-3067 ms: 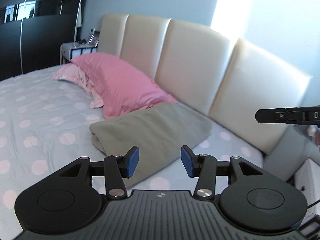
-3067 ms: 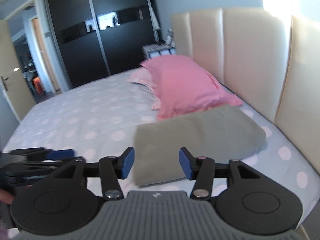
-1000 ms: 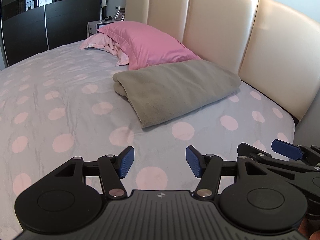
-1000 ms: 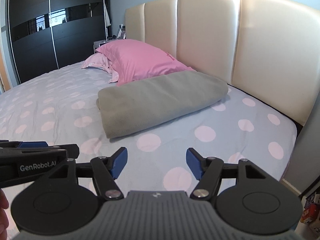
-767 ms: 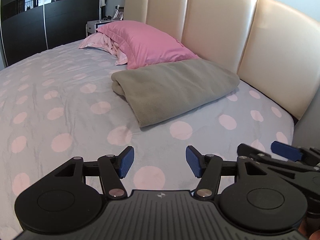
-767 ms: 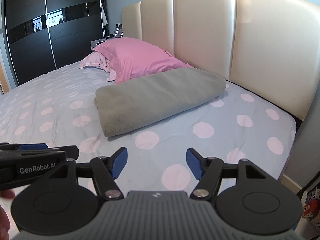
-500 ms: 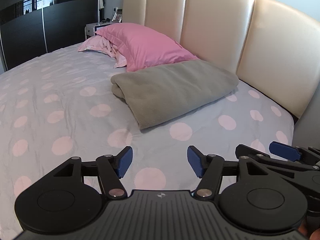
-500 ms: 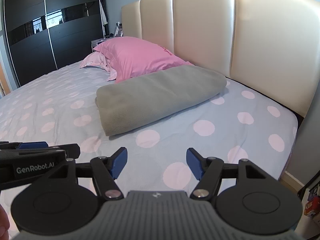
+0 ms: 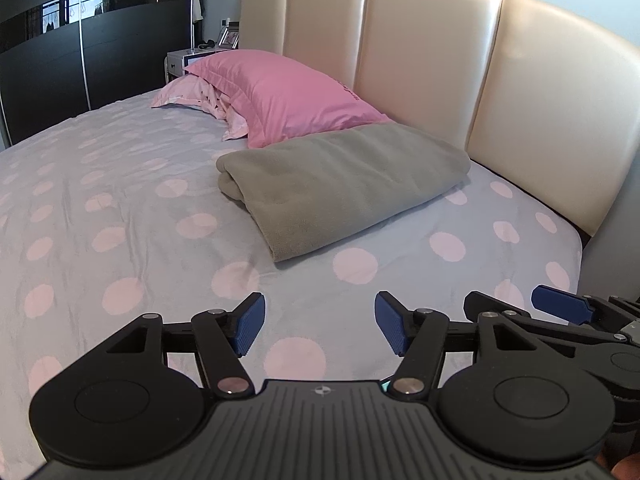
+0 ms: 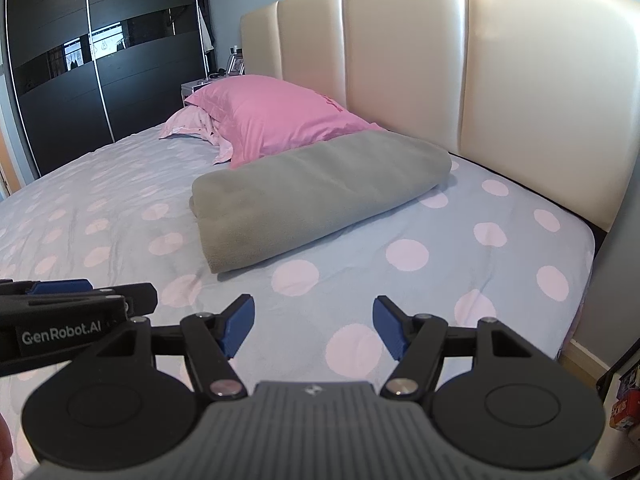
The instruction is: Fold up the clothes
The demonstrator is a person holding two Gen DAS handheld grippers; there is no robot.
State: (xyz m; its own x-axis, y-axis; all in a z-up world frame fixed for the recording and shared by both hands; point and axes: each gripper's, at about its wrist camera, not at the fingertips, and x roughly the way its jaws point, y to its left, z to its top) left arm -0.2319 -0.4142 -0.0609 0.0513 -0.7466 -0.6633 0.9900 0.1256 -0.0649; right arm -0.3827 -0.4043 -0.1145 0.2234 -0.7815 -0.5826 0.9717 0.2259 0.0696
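A folded grey-green cloth (image 9: 344, 184) lies on the bed against the headboard, next to the pink pillow; it also shows in the right wrist view (image 10: 316, 196). My left gripper (image 9: 320, 328) is open and empty, held over the bedsheet well short of the cloth. My right gripper (image 10: 314, 326) is open and empty, also short of the cloth. Each gripper shows at the edge of the other's view.
A pink pillow (image 9: 280, 96) lies on a paler patterned pillow (image 9: 184, 94) by the cream padded headboard (image 9: 420, 64). The bed (image 9: 100, 200) has a light blue sheet with pink dots. A dark wardrobe (image 10: 80, 64) stands beyond. The bed's right edge (image 10: 580, 304) drops to the floor.
Both grippers have drawn back from the folded cloth since three seconds ago and stay open. Over the last second the views shift only slightly.
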